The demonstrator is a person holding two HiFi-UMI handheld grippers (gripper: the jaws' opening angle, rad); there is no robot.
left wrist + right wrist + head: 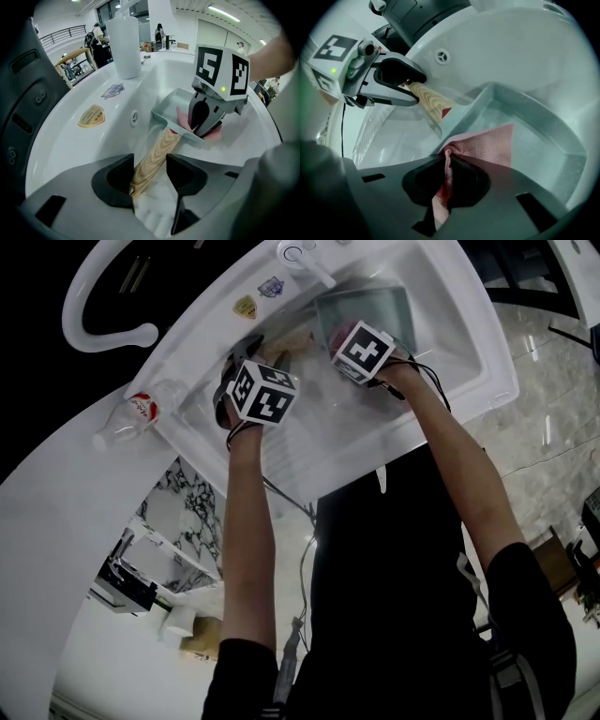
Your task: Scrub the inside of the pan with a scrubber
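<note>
1. Down at the bottom of my head view sits the white sink (469, 362), its basin wet. I have both grippers reaching into it.
2. Tilted inside the basin is the pan (543, 136), grey-green with square corners. Its near corner is raised toward the sink wall, and it lies in the far half of the basin from the head view (375, 306).
3. My left gripper (149, 171) is beside the pan, not in it. Its jaws are closed on the wooden handle (152, 161), which runs from between them up to the pan's corner. The right gripper view shows the same clamp from the other side (405, 82).
4. My right gripper (449, 180) is over the pan's inside. Its jaws are pinched on a gathered fold of the pink scrubber cloth (487, 143).
5. From that pinch the cloth fans forward and lies flat on the pan's wet floor, just inside the near rim. The left gripper view shows the pink under the right gripper's tips (183, 117).
6. On the counter to the left of the sink lies a plastic bottle (131, 416) on its side.
7. Two small stickers (91, 116) are on the sink's rim, near the tap side.
</note>
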